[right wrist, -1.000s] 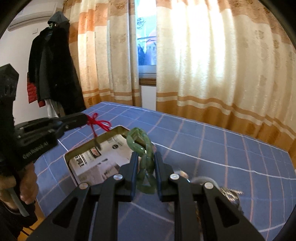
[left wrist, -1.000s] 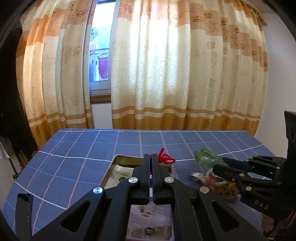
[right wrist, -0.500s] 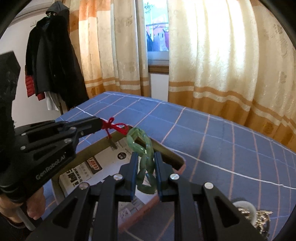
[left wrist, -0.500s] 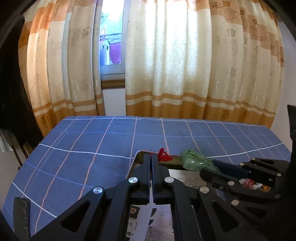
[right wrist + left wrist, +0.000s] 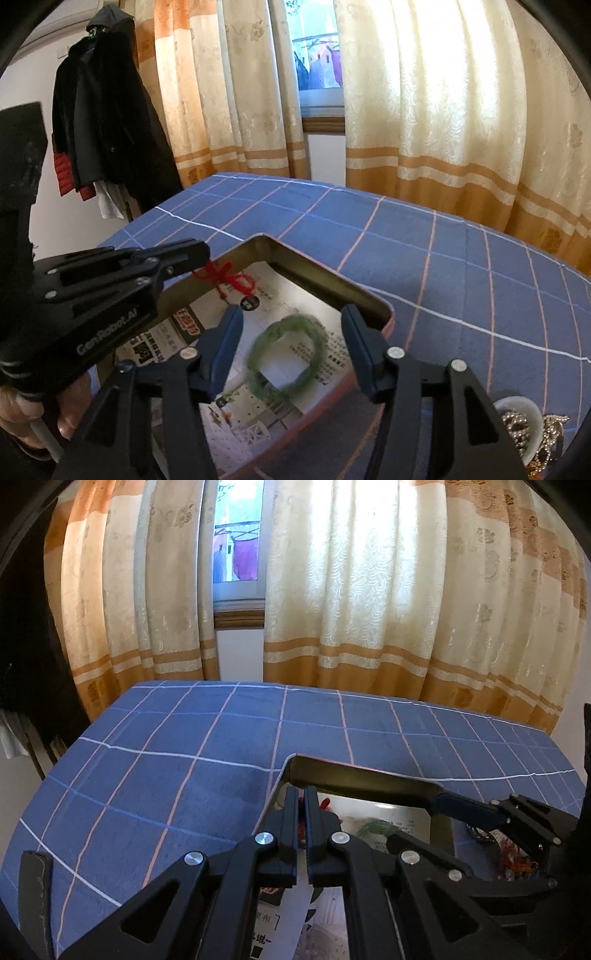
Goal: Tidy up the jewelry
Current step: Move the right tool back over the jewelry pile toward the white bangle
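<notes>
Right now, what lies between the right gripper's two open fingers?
In the right wrist view, the green chain bracelet lies blurred between the right gripper's fingers, over the newspaper-lined tray.

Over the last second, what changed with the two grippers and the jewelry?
The right gripper opened and let go of the green chain bracelet, now blurred inside the paper-lined box. Both grippers moved from beside the box to over it. The left gripper stayed shut on the red cord charm, now hanging over the box.
</notes>
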Available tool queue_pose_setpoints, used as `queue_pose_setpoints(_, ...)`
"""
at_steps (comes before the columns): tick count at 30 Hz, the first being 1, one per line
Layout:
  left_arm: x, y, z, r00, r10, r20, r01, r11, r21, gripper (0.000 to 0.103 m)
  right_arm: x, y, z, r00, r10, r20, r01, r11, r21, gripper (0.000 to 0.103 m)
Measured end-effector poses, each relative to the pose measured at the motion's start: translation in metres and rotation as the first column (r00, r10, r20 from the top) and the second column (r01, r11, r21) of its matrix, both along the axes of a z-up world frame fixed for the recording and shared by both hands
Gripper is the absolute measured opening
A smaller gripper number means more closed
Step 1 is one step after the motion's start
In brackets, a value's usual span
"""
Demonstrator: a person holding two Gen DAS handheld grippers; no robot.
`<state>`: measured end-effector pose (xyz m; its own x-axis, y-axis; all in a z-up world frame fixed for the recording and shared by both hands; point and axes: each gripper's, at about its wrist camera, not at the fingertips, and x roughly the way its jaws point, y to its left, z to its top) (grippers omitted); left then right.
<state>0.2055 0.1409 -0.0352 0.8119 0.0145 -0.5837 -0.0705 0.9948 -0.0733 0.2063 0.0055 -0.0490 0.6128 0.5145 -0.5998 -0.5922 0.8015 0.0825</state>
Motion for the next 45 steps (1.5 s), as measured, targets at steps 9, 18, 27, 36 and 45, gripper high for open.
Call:
queue_pose_setpoints(9, -0.008, 0.000, 0.010, 1.000, 0.005, 0.004, -0.005, 1.000, -0.016, 0.076, -0.004, -0.020, 0.006, 0.999, -0.035, 0.025, 0.034, 0.998, 0.046, 0.069)
queue_pose_setpoints(18, -0.013, -0.004, 0.011, 0.999, 0.025, -0.035, -0.025, 1.000, -0.009, 0.076, -0.015, -0.040, 0.009, 0.996, -0.066, 0.068, 0.063, 0.997, 0.042, 0.069)
queue_pose_setpoints(27, -0.036, -0.064, 0.024, 0.994, -0.083, 0.069, 0.084, 0.996, -0.012, 0.076, -0.036, -0.125, 0.011, 0.959, -0.248, 0.137, 0.246, 0.969, 0.030, 0.077)
queue_pose_setpoints(36, -0.029, -0.134, 0.008, 0.982, -0.181, 0.045, 0.180, 0.983, 0.035, 0.076, -0.032, -0.194, 0.003, 0.906, -0.403, 0.130, 0.400, 0.915, 0.048, 0.077)
queue_pose_setpoints(45, -0.025, -0.176, -0.015, 0.970, -0.243, -0.007, 0.243, 0.968, 0.066, 0.076, -0.036, -0.223, -0.002, 0.888, -0.450, 0.094, 0.436, 0.889, 0.139, 0.082)
